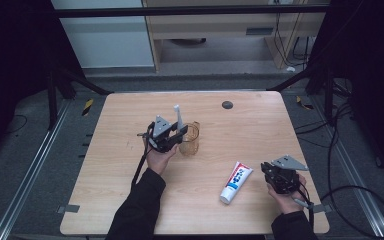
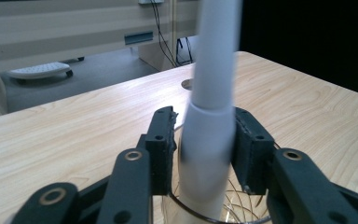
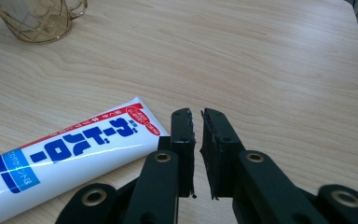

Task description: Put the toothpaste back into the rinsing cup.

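Taking the wire cup (image 1: pixel 190 140) as the landmark: nearest the person, well to its right and toward the front edge of the counter (image 1: pixel 120 200), the right gripper (image 1: pixel 269 170) hovers with its jaws almost together, a thin slit between them and nothing in it. Just to its left lies the toothpaste tube (image 1: pixel 236 182), flat, cap toward the person. Its label carries bold blue characters on white, with a red stripe and a small red oval of writing too fine to read. At the cup itself, the left gripper (image 1: pixel 180 134) has its jaws on either side of the white toothbrush handle (image 2: pixel 212 116), which stands in the cup; I cannot tell whether the pads press it. The handle looks light, stiff and smooth, likely slippery, so the thick lower section is probably the best place to grasp.
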Action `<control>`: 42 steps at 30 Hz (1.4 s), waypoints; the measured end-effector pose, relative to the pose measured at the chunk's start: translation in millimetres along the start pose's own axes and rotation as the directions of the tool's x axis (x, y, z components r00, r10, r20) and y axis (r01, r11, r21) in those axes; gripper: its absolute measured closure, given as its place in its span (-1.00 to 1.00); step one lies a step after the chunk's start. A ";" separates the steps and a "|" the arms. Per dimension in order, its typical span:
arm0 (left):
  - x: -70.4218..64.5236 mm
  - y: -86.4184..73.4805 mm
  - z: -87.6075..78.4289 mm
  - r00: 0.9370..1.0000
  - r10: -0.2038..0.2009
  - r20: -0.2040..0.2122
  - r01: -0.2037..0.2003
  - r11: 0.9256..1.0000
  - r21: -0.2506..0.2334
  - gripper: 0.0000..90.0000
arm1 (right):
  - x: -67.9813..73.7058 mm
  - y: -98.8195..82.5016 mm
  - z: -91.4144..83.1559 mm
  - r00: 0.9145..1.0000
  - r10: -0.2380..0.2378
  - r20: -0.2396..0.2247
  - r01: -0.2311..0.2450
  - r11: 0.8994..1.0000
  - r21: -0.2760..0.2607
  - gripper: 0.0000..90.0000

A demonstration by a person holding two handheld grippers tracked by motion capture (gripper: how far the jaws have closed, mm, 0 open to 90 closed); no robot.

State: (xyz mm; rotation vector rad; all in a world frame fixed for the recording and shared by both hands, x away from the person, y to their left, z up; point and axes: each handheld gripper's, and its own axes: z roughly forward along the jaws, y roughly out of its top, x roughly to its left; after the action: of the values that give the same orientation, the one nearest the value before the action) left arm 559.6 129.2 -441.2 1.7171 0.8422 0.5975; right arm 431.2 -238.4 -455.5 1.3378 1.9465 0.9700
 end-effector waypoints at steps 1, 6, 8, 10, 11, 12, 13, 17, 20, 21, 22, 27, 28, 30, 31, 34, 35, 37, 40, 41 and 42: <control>-0.1 -0.1 -0.3 1.000 0.003 -0.005 -0.003 1.000 0.005 0.33 | 0.0 0.1 -0.2 1.000 0.000 0.000 0.000 1.000 -0.001 0.80; -0.6 -0.4 -4.5 1.000 0.008 -0.008 -0.008 1.000 0.003 0.26 | 0.0 0.0 -0.3 1.000 0.004 0.002 -0.004 1.000 -0.002 0.74; -1.0 -1.4 -7.4 1.000 0.010 -0.012 -0.010 1.000 0.004 0.18 | 0.0 0.2 -0.5 1.000 0.006 0.001 -0.006 1.000 -0.003 0.72; -1.1 -2.5 -10.6 1.000 0.008 -0.016 -0.008 1.000 0.011 0.12 | -0.3 0.2 -0.5 1.000 0.007 0.001 -0.007 1.000 -0.005 0.70; -1.3 -2.7 -12.7 1.000 0.009 -0.022 -0.008 1.000 0.018 0.09 | -0.5 0.2 -0.4 1.000 0.006 0.001 -0.006 1.000 -0.004 0.68; -1.5 -2.6 -15.2 1.000 0.010 -0.022 -0.010 1.000 0.023 0.06 | -0.6 0.2 -0.5 1.000 0.008 0.002 -0.008 1.000 -0.004 0.67; -2.2 -2.3 -17.8 1.000 0.013 -0.023 -0.012 1.000 0.028 0.04 | -0.8 0.3 -0.5 1.000 0.010 0.000 -0.010 1.000 -0.005 0.66; -8.4 -0.9 -26.3 0.999 0.030 -0.033 -0.028 0.998 0.060 -0.06 | -0.7 1.1 -1.2 1.000 0.011 0.001 -0.011 1.000 -0.012 0.61; -14.4 0.5 -28.7 0.997 0.062 -0.046 -0.059 0.995 0.079 -0.12 | 0.5 2.3 -2.8 1.000 0.020 -0.003 -0.020 1.000 -0.017 0.59; -16.0 1.0 -29.8 0.996 0.080 -0.047 -0.076 0.994 0.083 -0.13 | 0.5 2.5 -3.2 1.000 0.019 -0.001 -0.019 1.000 -0.020 0.59; -16.8 1.3 -31.2 0.994 0.094 -0.050 -0.090 0.992 0.087 -0.14 | 0.8 2.8 -4.0 1.000 0.019 -0.003 -0.019 1.000 -0.023 0.58; -11.5 1.5 -42.4 0.990 0.129 -0.058 -0.121 0.984 0.131 -0.17 | 0.0 4.0 -8.7 1.000 0.025 -0.008 -0.025 0.999 -0.035 0.56; -9.5 1.3 -45.7 0.990 0.131 -0.059 -0.122 0.983 0.134 -0.17 | -0.5 3.9 -9.0 1.000 0.025 -0.007 -0.025 0.999 -0.035 0.56; -5.1 0.8 -52.9 0.990 0.130 -0.062 -0.119 0.982 0.147 -0.18 | -0.7 3.9 -9.4 1.000 0.026 -0.006 -0.026 0.999 -0.034 0.55; -2.9 0.7 -56.2 0.990 0.130 -0.062 -0.119 0.981 0.154 -0.19 | -0.5 3.9 -9.6 1.000 0.027 -0.006 -0.027 0.999 -0.034 0.55; 2.5 -0.5 -67.2 0.989 0.134 -0.060 -0.122 0.979 0.165 -0.20 | 0.8 4.3 -9.6 1.000 0.028 -0.011 -0.028 0.999 -0.033 0.54; 3.6 -1.3 -70.7 0.989 0.134 -0.059 -0.123 0.979 0.164 -0.20 | 1.3 4.5 -9.8 1.000 0.028 -0.013 -0.028 0.999 -0.032 0.53; 5.6 -3.8 -77.9 0.990 0.132 -0.058 -0.121 0.978 0.168 -0.20 | 2.3 4.7 -10.2 1.000 0.024 -0.019 -0.024 0.999 -0.031 0.53; 8.8 -9.3 -87.7 0.991 0.121 -0.054 -0.108 0.976 0.188 -0.19 | 3.6 5.1 -9.9 0.999 0.019 -0.037 -0.020 1.000 -0.022 0.53; 9.7 -11.5 -91.1 0.991 0.121 -0.055 -0.108 0.975 0.195 -0.20 | 4.0 5.1 -9.7 0.999 0.016 -0.044 -0.017 1.000 -0.018 0.53; 10.6 -13.8 -94.8 0.991 0.123 -0.058 -0.109 0.974 0.201 -0.19 | 4.9 5.1 -9.6 0.998 0.014 -0.054 -0.015 1.000 -0.012 0.54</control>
State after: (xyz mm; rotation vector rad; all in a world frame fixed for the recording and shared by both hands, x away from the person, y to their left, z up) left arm 492.3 196.7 -426.8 1.9455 0.8786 0.6749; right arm 424.7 -234.9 -446.1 1.3336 1.9696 1.0330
